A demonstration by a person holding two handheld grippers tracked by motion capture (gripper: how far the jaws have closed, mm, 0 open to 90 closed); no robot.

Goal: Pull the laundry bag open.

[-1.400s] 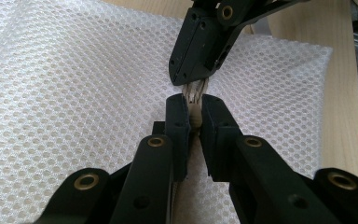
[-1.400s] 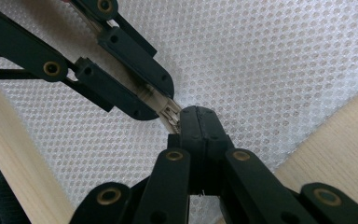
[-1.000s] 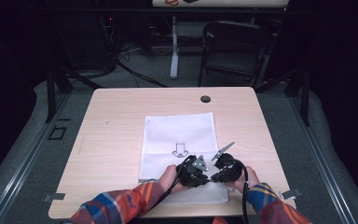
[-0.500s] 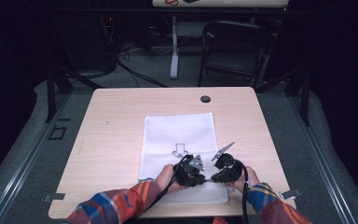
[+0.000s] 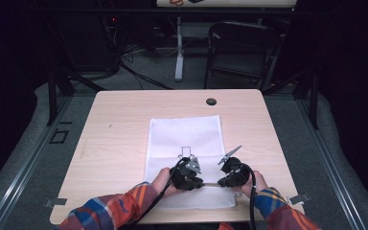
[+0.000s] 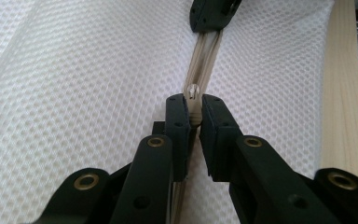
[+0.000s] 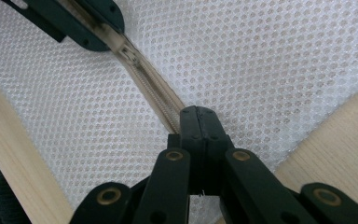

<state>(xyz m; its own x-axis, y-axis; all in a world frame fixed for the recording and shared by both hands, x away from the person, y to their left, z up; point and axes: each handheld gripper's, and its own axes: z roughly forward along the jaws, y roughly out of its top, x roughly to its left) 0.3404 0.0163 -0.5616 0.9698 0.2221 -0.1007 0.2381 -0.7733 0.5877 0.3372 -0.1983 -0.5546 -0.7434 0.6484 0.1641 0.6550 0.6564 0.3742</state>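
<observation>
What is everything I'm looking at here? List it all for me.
mesh bag: one, white, flat on the table's near half
zipper: one, beige, across the bag near its front edge
table: one, light wood
grommet: one, black, far table edge
folding chair: one, black, behind the table
left gripper: one, black, shut on the zipper's slider
right gripper: one, black, shut on the zipper
sleeves: two, plaid, bottom edge

From the high view, light falls from overhead onto the surface [image 5: 124, 129], which is evenly bright, while the room beyond its far edge sinks into near black. The picture there is soft and slightly grainy. Both gripper views are bright and crisp on the white mesh [image 6: 74, 79], with the nearest black parts slightly blurred.
</observation>
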